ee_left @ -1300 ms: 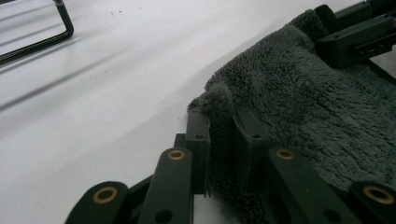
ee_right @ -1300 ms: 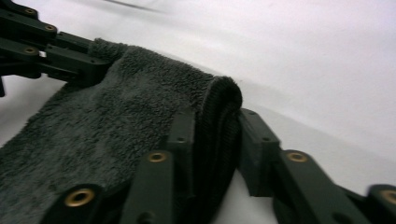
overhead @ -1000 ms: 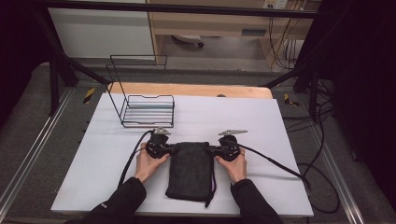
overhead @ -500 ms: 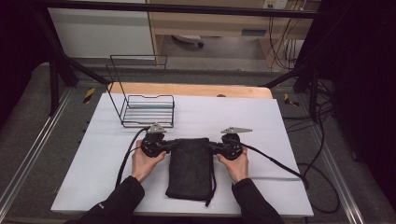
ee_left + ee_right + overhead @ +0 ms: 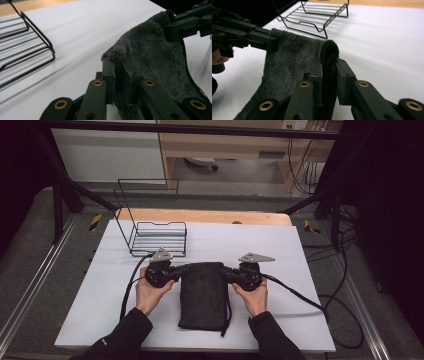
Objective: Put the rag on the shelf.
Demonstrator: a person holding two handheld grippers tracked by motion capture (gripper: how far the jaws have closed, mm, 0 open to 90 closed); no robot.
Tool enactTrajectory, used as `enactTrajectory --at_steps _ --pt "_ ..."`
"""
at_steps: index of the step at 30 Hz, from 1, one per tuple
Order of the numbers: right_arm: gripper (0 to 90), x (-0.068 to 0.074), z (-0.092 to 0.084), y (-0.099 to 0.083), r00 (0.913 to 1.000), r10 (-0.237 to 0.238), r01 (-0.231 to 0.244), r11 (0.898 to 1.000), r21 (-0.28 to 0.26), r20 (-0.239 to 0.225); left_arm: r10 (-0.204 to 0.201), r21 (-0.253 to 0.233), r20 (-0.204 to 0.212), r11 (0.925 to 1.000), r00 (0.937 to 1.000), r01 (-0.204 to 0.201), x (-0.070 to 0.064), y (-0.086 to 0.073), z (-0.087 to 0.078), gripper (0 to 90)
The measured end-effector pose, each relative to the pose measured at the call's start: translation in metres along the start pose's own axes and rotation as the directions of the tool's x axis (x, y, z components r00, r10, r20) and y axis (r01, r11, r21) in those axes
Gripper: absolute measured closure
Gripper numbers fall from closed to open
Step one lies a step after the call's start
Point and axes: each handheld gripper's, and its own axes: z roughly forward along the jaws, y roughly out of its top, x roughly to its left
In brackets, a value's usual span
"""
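Both far corners of the dark grey, plush terry towel (image 5: 203,295) are gripped; lifting or folding it remains, by appearance. Left gripper (image 5: 176,271): fingers (image 5: 108,75) clamped on one corner. Towel: folded oblong, mid-bench (image 5: 300,250), near edge lying flat. Right gripper (image 5: 229,272): fingers (image 5: 315,75) pinching the hemmed corner.

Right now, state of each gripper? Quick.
Left gripper: shut on the far left corner of the dark towel.
Right gripper: shut on the towel's far right corner.
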Motion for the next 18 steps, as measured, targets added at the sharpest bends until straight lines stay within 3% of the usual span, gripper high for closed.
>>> enactTrajectory --at_steps 7,18 --pt "77.5 0.009 -0.005 0.005 0.9975 -0.069 0.069 0.997 -0.029 0.014 0.012 -0.025 -0.016 0.9996 0.9998 -0.013 -0.004 0.002 -0.007 80.8" --pt "77.8 0.018 0.001 0.017 0.9916 -0.122 0.125 0.99 -0.069 0.045 0.009 -0.073 -0.045 0.9972 0.999 -0.012 -0.001 0.005 -0.017 80.8"
